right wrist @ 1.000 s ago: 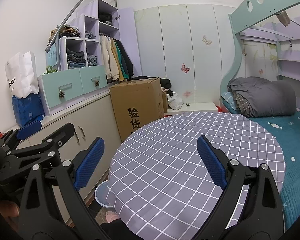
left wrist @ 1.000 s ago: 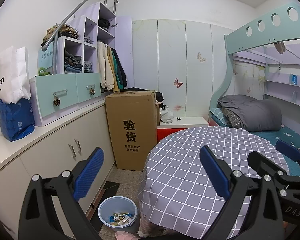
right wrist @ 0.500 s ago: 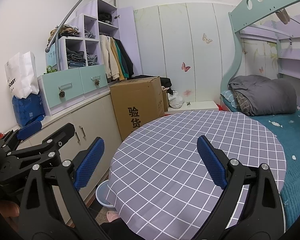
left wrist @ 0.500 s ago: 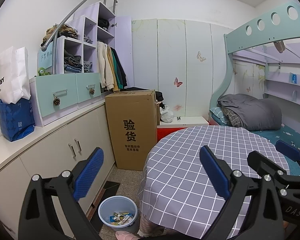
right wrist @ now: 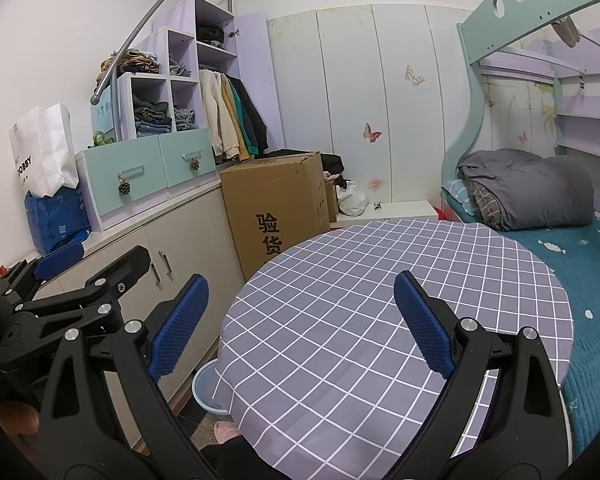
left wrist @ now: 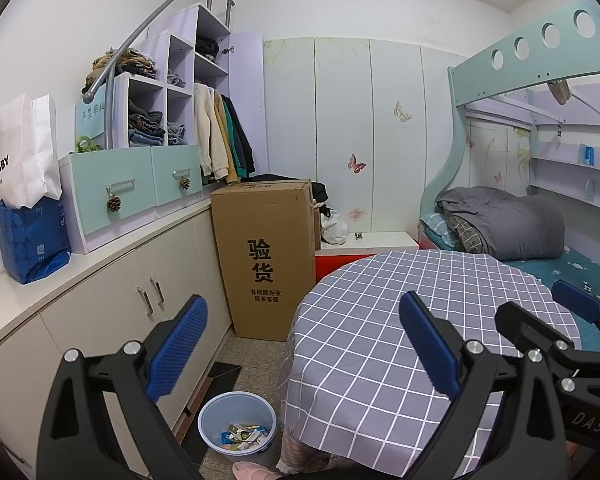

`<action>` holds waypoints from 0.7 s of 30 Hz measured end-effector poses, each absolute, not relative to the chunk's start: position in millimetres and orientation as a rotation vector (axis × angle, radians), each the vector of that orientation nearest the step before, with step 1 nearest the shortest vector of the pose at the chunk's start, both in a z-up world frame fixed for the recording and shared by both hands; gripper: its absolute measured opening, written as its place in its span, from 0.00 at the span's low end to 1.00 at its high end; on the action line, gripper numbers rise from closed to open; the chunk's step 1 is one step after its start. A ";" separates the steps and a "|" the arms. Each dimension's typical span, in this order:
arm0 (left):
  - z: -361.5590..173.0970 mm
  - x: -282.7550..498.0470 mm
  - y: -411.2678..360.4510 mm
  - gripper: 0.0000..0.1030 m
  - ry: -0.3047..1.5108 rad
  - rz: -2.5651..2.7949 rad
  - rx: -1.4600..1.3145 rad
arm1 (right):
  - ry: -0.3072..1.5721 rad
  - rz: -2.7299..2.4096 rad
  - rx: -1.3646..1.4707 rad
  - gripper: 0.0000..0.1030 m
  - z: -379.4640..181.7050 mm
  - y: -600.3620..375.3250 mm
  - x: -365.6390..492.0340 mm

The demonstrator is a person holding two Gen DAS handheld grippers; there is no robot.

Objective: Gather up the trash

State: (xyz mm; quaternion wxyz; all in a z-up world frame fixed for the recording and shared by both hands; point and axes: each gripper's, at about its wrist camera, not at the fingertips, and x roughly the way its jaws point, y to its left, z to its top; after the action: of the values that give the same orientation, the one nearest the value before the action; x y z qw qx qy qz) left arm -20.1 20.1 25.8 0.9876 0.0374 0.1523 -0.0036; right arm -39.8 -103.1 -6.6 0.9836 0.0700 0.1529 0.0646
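A pale blue trash bin (left wrist: 236, 424) stands on the floor left of the round table, with several wrappers (left wrist: 242, 437) inside. Only its rim (right wrist: 202, 386) shows in the right wrist view, under the table edge. The round table (left wrist: 416, 320) wears a grey checked cloth (right wrist: 380, 312) with nothing lying on it. My left gripper (left wrist: 303, 344) is open and empty, held above the table's left edge and the bin. My right gripper (right wrist: 300, 322) is open and empty over the table top. Each gripper shows at the edge of the other's view.
A tall cardboard box (left wrist: 266, 256) stands behind the bin beside the beige cabinets (left wrist: 140, 304). A bunk bed (right wrist: 540, 200) with a grey duvet fills the right side. A person's pink slipper (left wrist: 252, 470) rests next to the bin. Bags sit on the counter (left wrist: 24, 216).
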 end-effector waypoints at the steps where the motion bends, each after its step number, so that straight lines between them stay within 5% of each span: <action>1: 25.7 -20.2 20.2 0.92 0.306 -0.007 0.076 | 0.307 0.130 0.141 0.89 -7.3 -102.4 -39.8; 21: 24.9 -18.8 24.8 0.92 0.305 0.006 0.085 | 0.312 0.135 0.142 0.89 -7.1 -93.3 -38.6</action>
State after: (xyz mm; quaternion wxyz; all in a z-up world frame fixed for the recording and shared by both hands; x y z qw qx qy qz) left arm -18.8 24.8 24.9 0.9875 0.0425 0.1521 0.0032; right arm -38.6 -93.3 -7.1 0.9831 0.0704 0.1550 0.0671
